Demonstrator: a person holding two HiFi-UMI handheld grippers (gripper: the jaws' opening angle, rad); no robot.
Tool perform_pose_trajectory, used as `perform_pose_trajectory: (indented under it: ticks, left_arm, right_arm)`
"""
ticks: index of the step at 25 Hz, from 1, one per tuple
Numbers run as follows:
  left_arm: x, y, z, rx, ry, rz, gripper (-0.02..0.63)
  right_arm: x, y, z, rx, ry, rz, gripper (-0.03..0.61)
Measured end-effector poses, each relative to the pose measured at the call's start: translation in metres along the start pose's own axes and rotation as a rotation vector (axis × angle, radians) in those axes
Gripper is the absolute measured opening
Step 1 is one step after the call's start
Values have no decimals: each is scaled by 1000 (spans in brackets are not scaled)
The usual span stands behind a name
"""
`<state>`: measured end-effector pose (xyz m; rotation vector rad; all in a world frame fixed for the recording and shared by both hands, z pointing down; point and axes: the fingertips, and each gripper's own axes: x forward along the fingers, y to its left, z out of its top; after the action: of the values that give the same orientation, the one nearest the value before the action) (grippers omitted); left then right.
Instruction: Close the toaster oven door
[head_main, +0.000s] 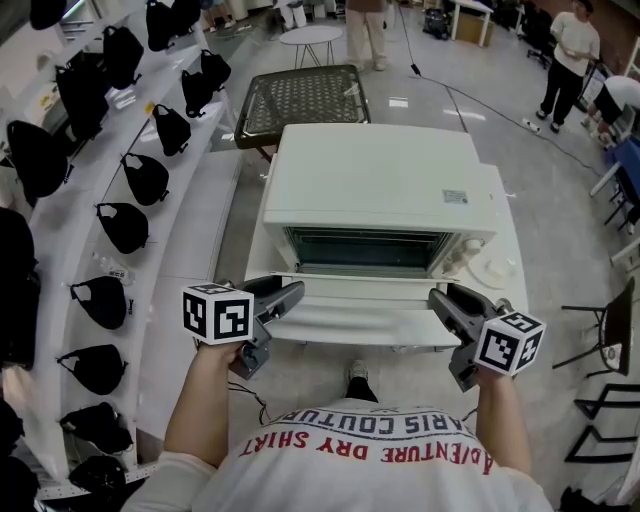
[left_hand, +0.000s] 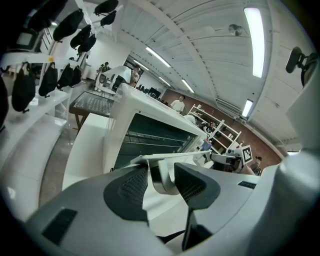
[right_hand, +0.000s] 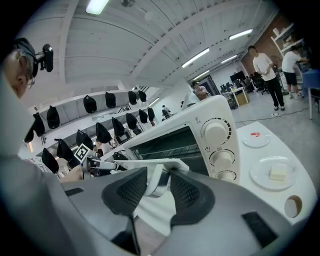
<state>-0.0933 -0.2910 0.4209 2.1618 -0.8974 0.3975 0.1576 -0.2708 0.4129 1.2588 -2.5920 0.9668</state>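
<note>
**Forearms out, both grippers on the handle**

Forearms (head_main: 205, 405) reach forward, wrists tipped slightly down. The left gripper (head_main: 288, 298) and right gripper (head_main: 443, 303) each clamp one end of the door handle (left_hand: 161, 176). The door (head_main: 350, 318) lies open and flat at the near face of the white toaster oven (head_main: 375, 180). It looks stiff, hinged and light, so lifting both ends evenly should suit it.

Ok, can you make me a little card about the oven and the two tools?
oven: white toaster oven on a white table
door: open, folded down toward the person
left tool: shut on the handle, left end
right tool: shut on the handle, right end
beside oven: small plates, on its knob side
</note>
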Motion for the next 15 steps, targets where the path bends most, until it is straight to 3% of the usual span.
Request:
perform_pose_trajectory:
  ticks: [5, 15]
  left_arm:
    - [1, 2, 5, -2, 2, 17, 175]
    - [6, 6, 28, -43, -65, 32, 175]
  right_arm:
    - [2, -1, 4, -31, 18, -39, 150]
    - [11, -9, 25, 11, -12, -34, 150]
